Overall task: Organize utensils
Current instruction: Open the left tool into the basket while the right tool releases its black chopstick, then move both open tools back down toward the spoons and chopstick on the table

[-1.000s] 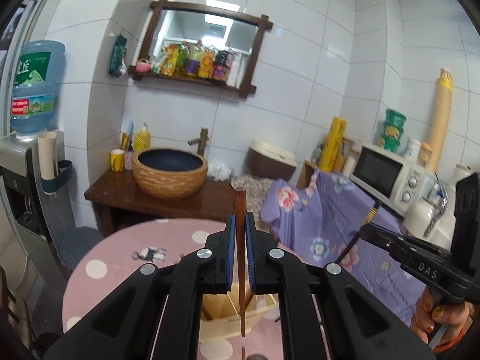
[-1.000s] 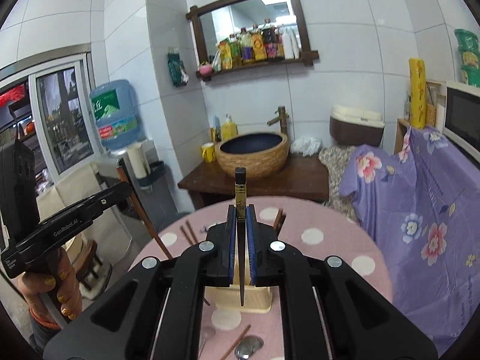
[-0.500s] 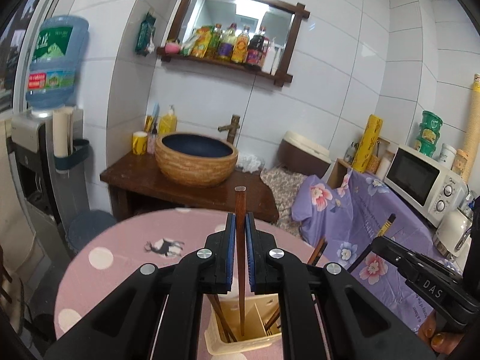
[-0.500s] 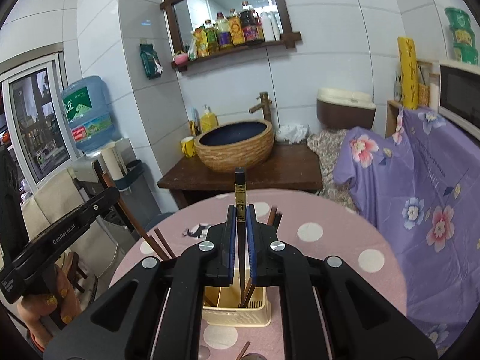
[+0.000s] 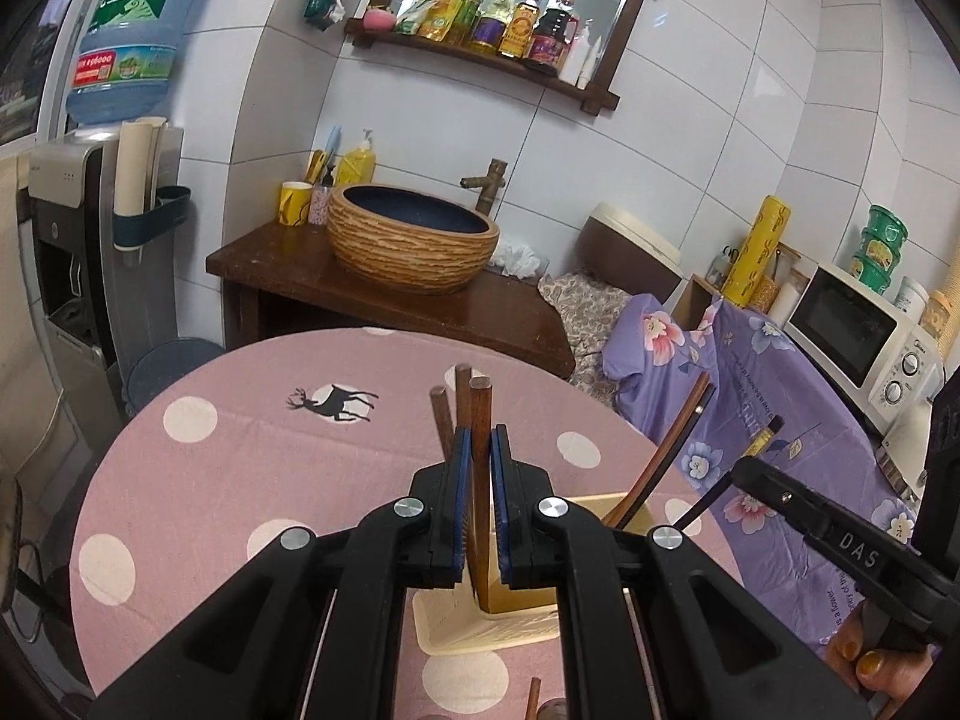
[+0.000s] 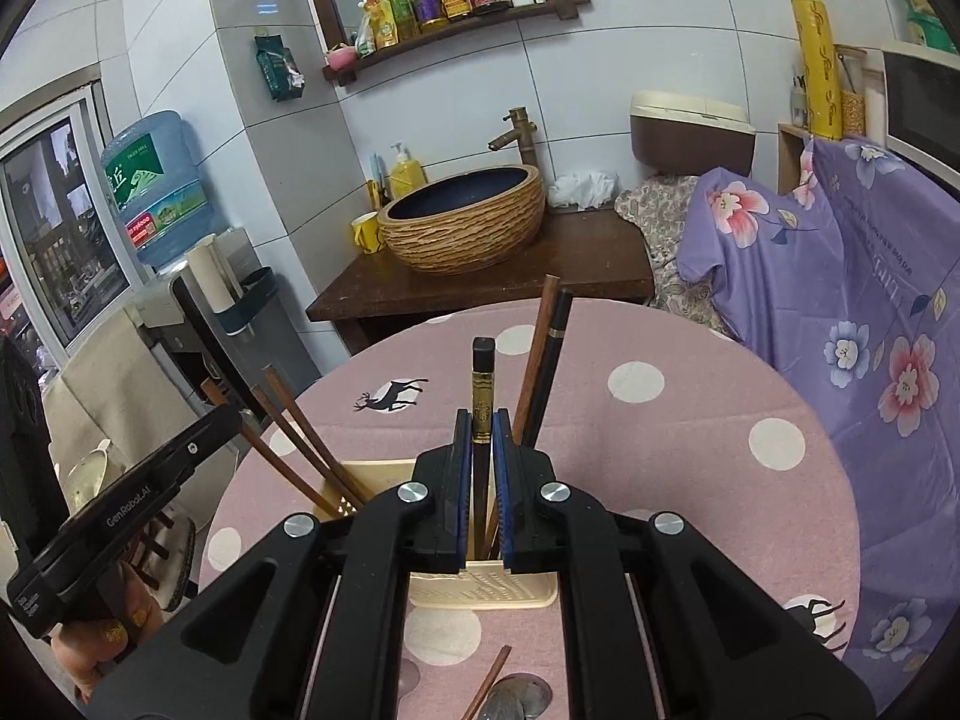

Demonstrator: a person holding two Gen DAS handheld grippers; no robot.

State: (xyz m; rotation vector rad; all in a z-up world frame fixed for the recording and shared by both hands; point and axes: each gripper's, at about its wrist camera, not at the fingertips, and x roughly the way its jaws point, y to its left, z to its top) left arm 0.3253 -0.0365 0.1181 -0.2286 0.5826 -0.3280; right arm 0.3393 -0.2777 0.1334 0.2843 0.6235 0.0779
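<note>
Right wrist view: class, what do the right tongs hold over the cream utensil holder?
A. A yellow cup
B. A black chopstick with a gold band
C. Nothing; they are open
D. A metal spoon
B: the right tongs are shut on a black chopstick with a gold band, upright over the cream utensil holder.

Pink polka dots everywhere

The bench (image 5: 240, 450) cloth is dusty pink with white dots and a black deer print. Cream holder (image 6: 480, 591), reddish-brown chopstick (image 5: 480, 420) in the black left claw (image 5: 478, 498) with blue pads (image 5: 461, 480), black-and-gold chopstick (image 6: 483, 396) in the right claw (image 6: 480, 492). Purple floral cloth (image 6: 870, 312) too.
</note>
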